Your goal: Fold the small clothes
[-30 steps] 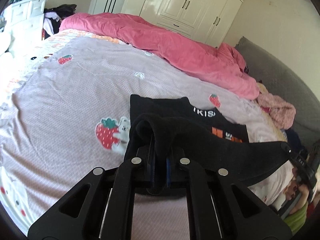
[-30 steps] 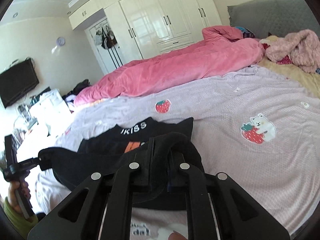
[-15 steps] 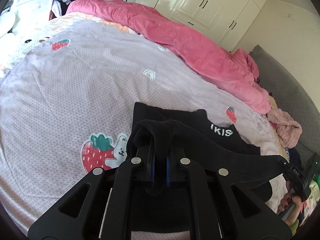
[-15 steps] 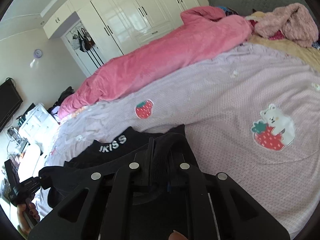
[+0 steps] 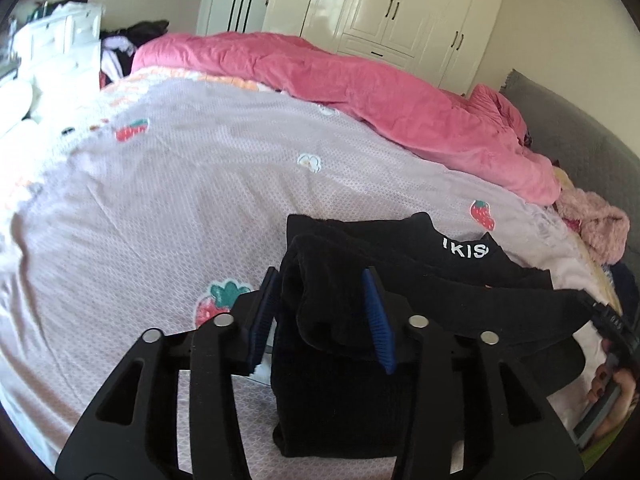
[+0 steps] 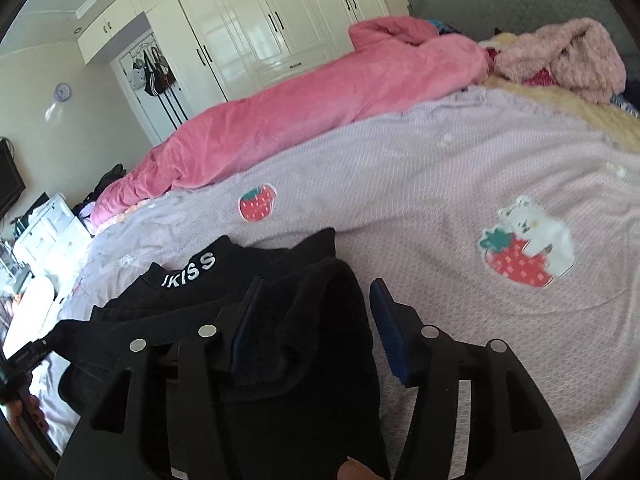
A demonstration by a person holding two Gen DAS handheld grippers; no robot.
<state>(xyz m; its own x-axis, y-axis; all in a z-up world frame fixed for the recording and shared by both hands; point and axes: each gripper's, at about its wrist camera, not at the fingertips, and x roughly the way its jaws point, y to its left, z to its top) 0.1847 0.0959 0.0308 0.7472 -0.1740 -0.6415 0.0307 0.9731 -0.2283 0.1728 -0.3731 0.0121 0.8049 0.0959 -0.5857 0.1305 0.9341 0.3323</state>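
Observation:
A black garment (image 5: 340,320) with white collar lettering lies folded over on the lilac strawberry-print bedspread (image 5: 160,200). My left gripper (image 5: 320,304) is open, its blue pads (image 5: 374,312) standing either side of the bunched fold at the garment's left edge. My right gripper (image 6: 316,320) is open too, its pads (image 6: 384,328) either side of the fold at the garment's (image 6: 280,340) right edge. The cloth still bulges up between both pairs of fingers. The lettered collar (image 6: 192,268) lies beyond the fold.
A rolled pink duvet (image 5: 380,100) runs along the far side of the bed. A fuzzy pink garment (image 6: 560,56) lies by the grey headboard (image 5: 580,140). White wardrobes (image 6: 260,32) stand behind. White drawers (image 5: 60,52) are at the left.
Both grippers were shut on the black garment's folded edge and carried it toward the collar. Now both have opened and the fold rests on the garment.

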